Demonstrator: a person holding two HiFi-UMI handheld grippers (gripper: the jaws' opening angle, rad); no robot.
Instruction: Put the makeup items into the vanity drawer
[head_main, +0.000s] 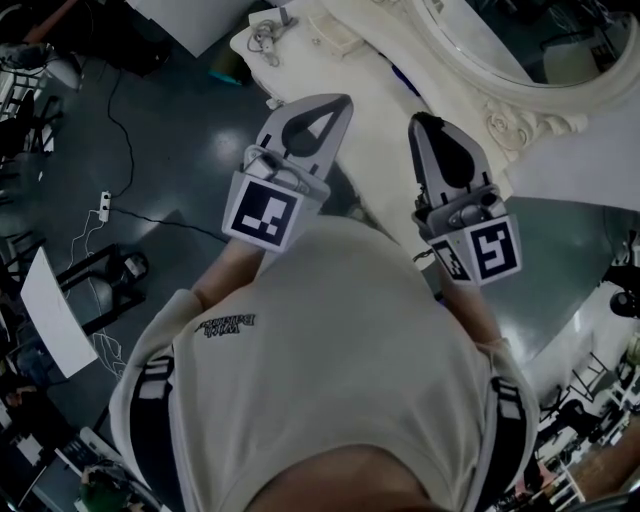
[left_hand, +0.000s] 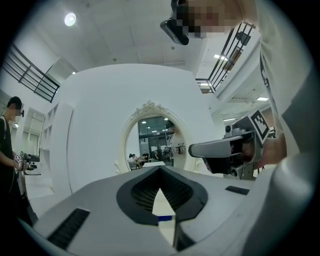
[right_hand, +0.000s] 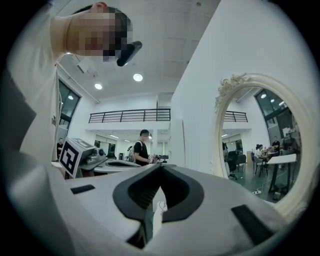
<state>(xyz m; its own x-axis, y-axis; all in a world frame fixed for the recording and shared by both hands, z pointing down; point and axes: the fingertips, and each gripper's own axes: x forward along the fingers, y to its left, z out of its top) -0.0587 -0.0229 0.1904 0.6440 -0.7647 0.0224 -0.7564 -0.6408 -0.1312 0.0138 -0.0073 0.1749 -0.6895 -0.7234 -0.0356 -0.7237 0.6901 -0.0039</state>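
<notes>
I hold both grippers up in front of my chest over the cream vanity (head_main: 375, 85), with the jaws pointing at the oval mirror (head_main: 525, 95). My left gripper (head_main: 340, 100) is shut with nothing between its fingers; its own view shows the jaws (left_hand: 160, 168) meeting at the tips. My right gripper (head_main: 420, 120) is also shut and empty, tips together (right_hand: 161, 166). A few small things (head_main: 265, 38) lie at the vanity's far left end, too small to name. No drawer shows in any view.
The mirror (left_hand: 155, 142) fills the middle of the left gripper view, with the right gripper (left_hand: 222, 149) beside it. The left gripper (right_hand: 97, 159) shows in the right gripper view. A person (right_hand: 142, 147) stands behind. Cables (head_main: 105, 205) and stands lie on the dark floor at left.
</notes>
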